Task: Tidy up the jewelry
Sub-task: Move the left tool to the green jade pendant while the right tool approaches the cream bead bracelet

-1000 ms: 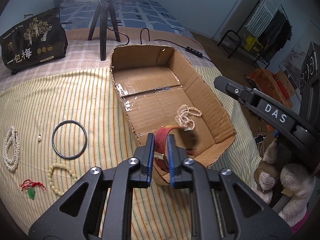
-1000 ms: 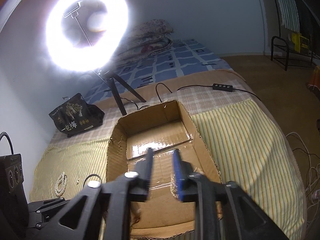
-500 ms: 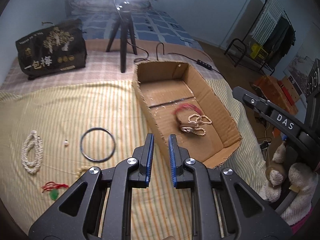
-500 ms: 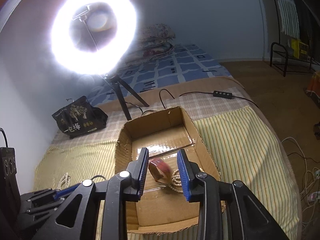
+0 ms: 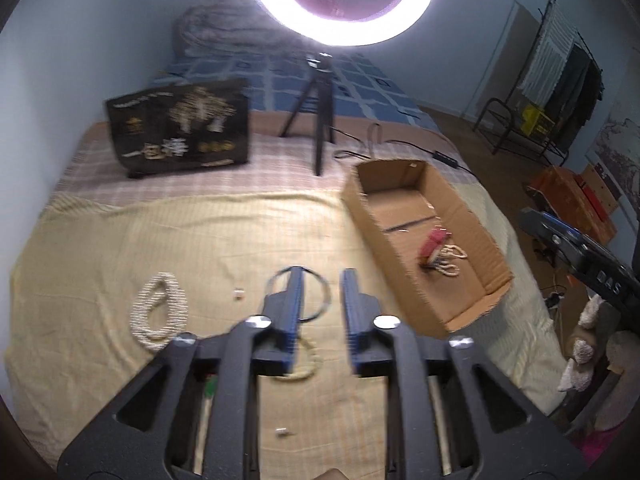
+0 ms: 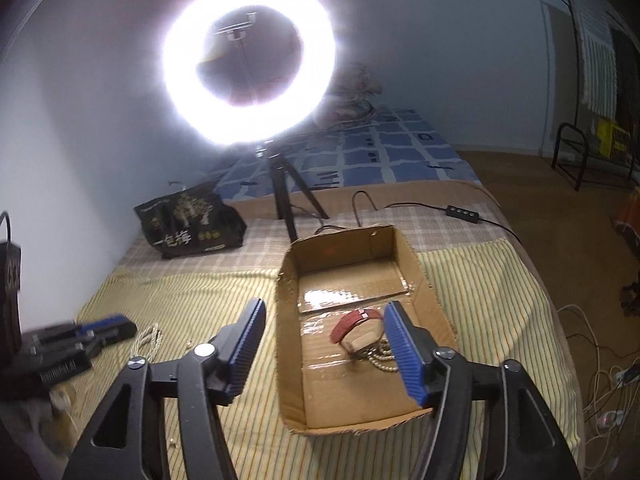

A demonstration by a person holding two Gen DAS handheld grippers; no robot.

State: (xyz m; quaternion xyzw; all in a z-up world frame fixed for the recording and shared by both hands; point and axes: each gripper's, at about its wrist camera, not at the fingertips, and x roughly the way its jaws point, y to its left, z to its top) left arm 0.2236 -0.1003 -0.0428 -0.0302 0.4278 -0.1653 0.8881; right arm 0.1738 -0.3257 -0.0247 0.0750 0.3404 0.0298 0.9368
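Observation:
A cardboard box (image 5: 472,216) (image 6: 424,276) lies on the striped bedspread and holds a red bracelet (image 5: 433,242) (image 6: 352,323) and a bead necklace (image 5: 450,266) (image 6: 380,356). My left gripper (image 5: 320,312) is open and empty above a dark bangle (image 5: 324,292). A white bead necklace (image 5: 158,316) (image 6: 149,340), a small pearl (image 5: 239,295) and a pale bead bracelet (image 5: 298,374) lie on the cloth near it. My right gripper (image 6: 332,350) is wide open and empty over the box's near left wall.
A ring light on a tripod (image 5: 320,120) (image 6: 286,200) stands behind the box, with a cable and switch (image 6: 462,212). A black printed bag (image 5: 180,128) (image 6: 190,228) is at the back left. Stuffed toys (image 5: 588,344) sit off the bed's right edge.
My left gripper let go of the red bracelet into the box, then swung left over the bangle. My right gripper has opened wider.

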